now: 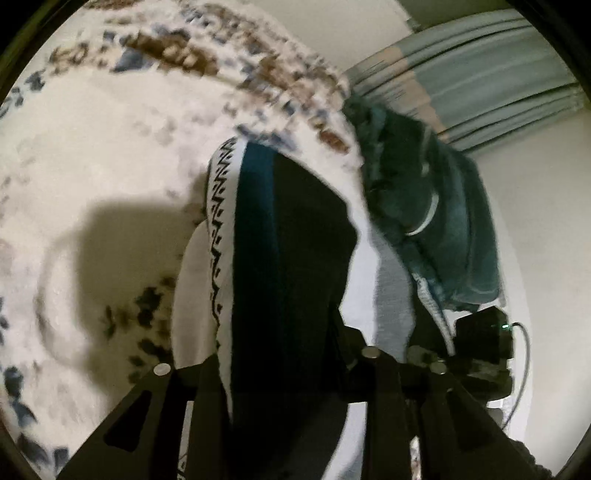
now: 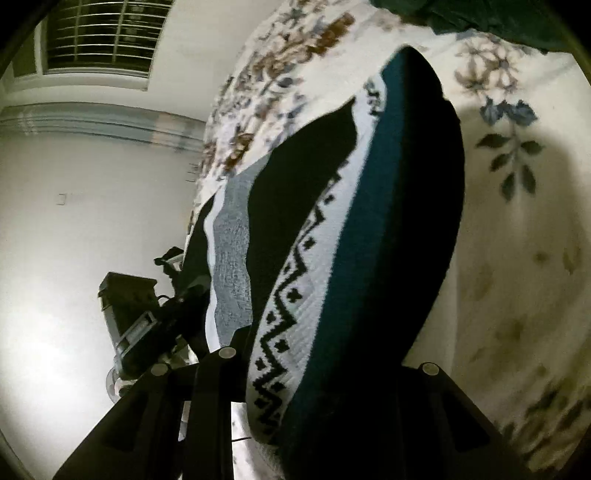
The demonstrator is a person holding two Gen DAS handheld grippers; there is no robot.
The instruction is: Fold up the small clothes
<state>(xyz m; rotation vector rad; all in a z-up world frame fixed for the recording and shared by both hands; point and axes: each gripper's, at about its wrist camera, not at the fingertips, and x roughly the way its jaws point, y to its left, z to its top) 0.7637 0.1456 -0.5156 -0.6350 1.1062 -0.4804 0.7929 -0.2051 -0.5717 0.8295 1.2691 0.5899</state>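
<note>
A small knit garment (image 1: 258, 236) in dark teal, black, white and grey, with a black zigzag band, hangs stretched between both grippers above a floral bedspread (image 1: 92, 147). My left gripper (image 1: 288, 365) is shut on one end of it; the cloth covers the fingertips. In the right wrist view the same garment (image 2: 354, 240) fills the middle, and my right gripper (image 2: 325, 369) is shut on its other end. The left gripper's body (image 2: 140, 321) shows at the garment's far left end. The right gripper's body (image 1: 484, 336) shows in the left wrist view.
A pile of dark teal clothes (image 1: 424, 192) lies on the bedspread beyond the garment, also at the top of the right wrist view (image 2: 480, 18). Grey-blue curtains (image 1: 480, 74), white walls and a barred window (image 2: 99, 37) stand behind.
</note>
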